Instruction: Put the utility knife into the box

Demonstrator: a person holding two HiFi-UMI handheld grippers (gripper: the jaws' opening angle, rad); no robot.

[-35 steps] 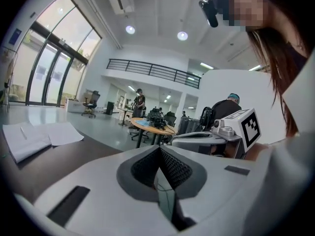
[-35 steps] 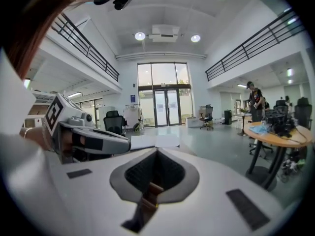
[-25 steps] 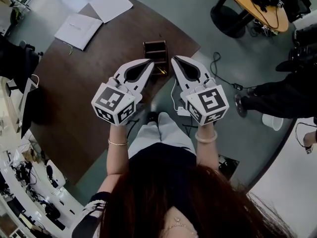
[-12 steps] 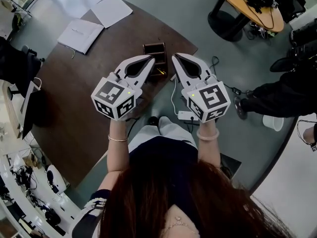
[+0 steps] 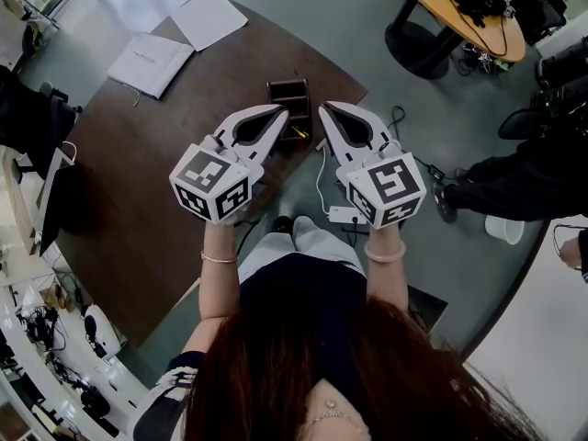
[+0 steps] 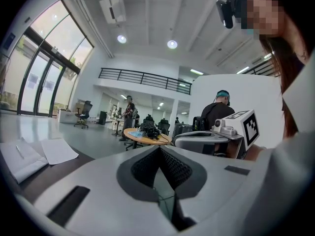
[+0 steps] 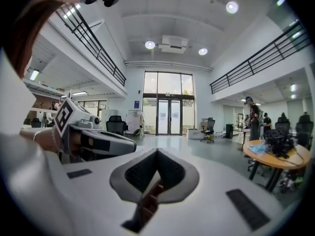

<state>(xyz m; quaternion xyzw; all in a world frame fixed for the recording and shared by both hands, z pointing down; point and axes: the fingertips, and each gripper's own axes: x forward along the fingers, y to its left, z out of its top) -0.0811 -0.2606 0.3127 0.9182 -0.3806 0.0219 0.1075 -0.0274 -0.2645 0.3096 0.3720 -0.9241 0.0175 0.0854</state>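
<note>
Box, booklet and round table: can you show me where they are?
box (image 5: 287,84), head view, its dark wooden rim.
booklet (image 5: 150,59), head view, middle of its white cover.
round table (image 5: 503,28), head view, its orange top.

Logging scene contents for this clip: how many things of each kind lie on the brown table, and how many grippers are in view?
White papers: 2, booklet, sheet
Wooden box: 1
Utility knife, mostly hidden: 1
Grippers: 2, left gripper, right gripper
Total: 6
</note>
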